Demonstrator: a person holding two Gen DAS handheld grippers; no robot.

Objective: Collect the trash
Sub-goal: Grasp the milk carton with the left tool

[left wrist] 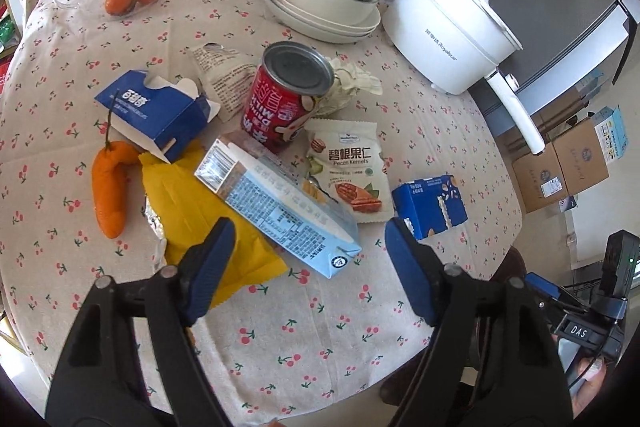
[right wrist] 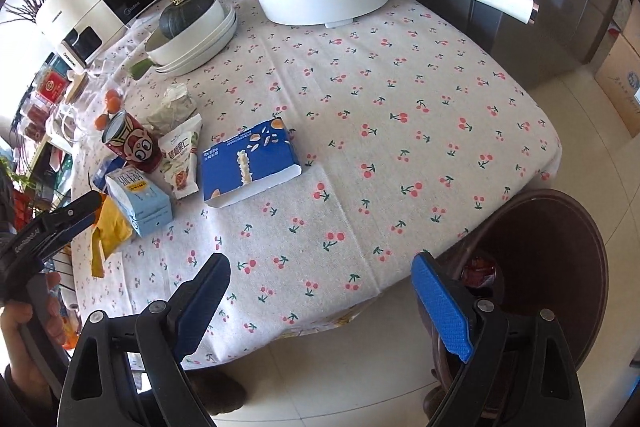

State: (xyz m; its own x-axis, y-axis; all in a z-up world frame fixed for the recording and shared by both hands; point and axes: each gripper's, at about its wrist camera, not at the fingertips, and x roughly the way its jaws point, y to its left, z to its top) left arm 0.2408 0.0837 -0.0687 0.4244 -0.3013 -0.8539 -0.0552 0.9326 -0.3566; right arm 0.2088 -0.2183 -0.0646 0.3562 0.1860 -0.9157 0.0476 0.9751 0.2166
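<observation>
We see the left gripper [left wrist: 310,247] held over the litter, its fingers apart and pressing on nothing. The pale blue carton [left wrist: 276,203] lies on its side between them, its gabled end at their tips, slanting off toward eleven o'clock over a yellow wrapper [left wrist: 192,203]. The right gripper [right wrist: 322,271] hangs open above bare cherry-print tablecloth [right wrist: 400,107]; the dark blue box [right wrist: 250,163] lies well apart at eleven o'clock.

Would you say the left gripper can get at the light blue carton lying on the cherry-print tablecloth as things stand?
Probably yes. The left gripper is open and holds nothing, and the light blue carton lies just ahead with its near end between the fingertips. It rests partly on the yellow bag, but nothing covers it.
</observation>
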